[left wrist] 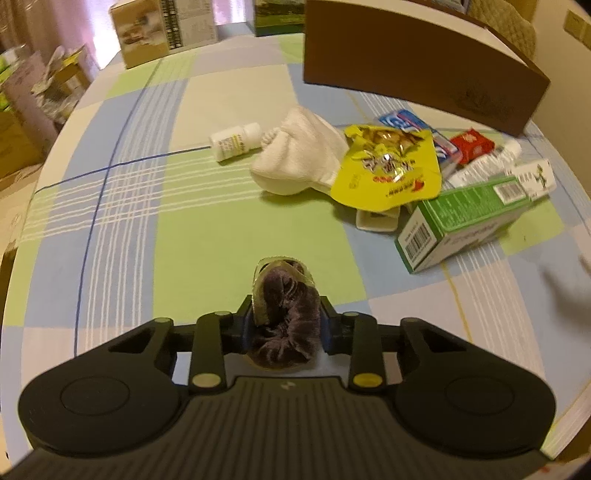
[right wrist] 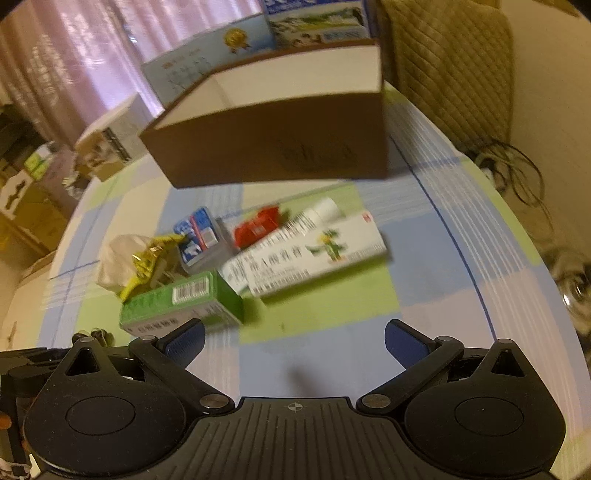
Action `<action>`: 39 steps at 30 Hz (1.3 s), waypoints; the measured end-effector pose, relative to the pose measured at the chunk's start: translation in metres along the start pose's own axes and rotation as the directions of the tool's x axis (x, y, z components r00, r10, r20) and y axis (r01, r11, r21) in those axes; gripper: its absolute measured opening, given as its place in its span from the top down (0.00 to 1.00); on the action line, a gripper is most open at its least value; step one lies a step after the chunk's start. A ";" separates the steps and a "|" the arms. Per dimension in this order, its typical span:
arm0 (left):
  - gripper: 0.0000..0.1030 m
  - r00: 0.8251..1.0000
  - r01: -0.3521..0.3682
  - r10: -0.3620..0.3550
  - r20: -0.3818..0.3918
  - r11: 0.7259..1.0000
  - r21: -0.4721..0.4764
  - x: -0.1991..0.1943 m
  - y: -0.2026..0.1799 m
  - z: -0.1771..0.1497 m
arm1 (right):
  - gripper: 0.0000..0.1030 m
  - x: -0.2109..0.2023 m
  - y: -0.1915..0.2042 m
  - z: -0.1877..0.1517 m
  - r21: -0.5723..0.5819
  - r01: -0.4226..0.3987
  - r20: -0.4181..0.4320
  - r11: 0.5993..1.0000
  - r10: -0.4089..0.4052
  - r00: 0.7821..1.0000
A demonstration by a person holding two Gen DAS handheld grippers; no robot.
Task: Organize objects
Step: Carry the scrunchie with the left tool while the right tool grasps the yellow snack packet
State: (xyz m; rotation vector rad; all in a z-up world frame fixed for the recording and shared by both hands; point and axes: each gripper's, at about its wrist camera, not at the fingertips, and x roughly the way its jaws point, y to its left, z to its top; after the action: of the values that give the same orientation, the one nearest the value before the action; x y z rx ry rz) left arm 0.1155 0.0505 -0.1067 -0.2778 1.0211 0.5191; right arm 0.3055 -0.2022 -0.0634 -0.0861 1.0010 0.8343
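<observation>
My left gripper (left wrist: pixel 286 317) is shut on a purple velvet scrunchie (left wrist: pixel 286 314) with a gold-trimmed edge, low over the checked tablecloth (left wrist: pixel 192 229). Beyond it lies a pile: a small white bottle (left wrist: pixel 236 142), a white sock (left wrist: pixel 295 158), a yellow snack packet (left wrist: pixel 388 170), a green box (left wrist: pixel 461 218), a red packet (left wrist: pixel 472 144) and a blue-and-white packet (left wrist: pixel 402 122). My right gripper (right wrist: pixel 293 341) is open and holds nothing above the cloth, just in front of the green box (right wrist: pixel 181 302) and a long white ointment box (right wrist: pixel 310 254).
A brown open-topped cardboard box (right wrist: pixel 273 147) stands behind the pile; its side shows in the left wrist view as the brown cardboard box (left wrist: pixel 413 70). More cartons (left wrist: pixel 162 33) stand at the table's far edge. A padded chair back (right wrist: pixel 450 55) and cables (right wrist: pixel 517 173) lie off the table's right side.
</observation>
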 end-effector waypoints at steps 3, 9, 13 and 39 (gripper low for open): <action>0.72 0.999 -0.028 0.029 0.018 0.999 -0.037 -0.010 0.001 0.002 | 0.02 0.007 0.003 0.015 -0.026 -0.063 0.015 0.998 0.063 0.998; 0.72 0.995 -0.078 0.083 0.049 0.991 -0.106 -0.032 0.006 0.008 | 0.02 0.023 0.018 0.041 -0.052 -0.186 0.028 0.981 0.188 0.982; 0.72 0.991 -0.104 0.114 0.067 0.985 -0.136 -0.045 0.012 0.014 | 0.03 0.037 0.032 0.051 -0.046 -0.246 0.015 0.968 0.247 0.969; 0.72 0.996 0.027 -0.025 0.081 0.999 -0.031 -0.023 0.086 0.060 | 0.49 0.134 0.112 0.048 0.098 -0.172 -0.135 0.980 0.185 0.973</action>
State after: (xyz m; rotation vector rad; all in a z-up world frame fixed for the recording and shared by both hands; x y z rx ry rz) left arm 0.1040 0.1441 -0.0549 -0.2957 0.9304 0.5194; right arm 0.3017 -0.0262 -0.1066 0.0184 1.1921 0.9582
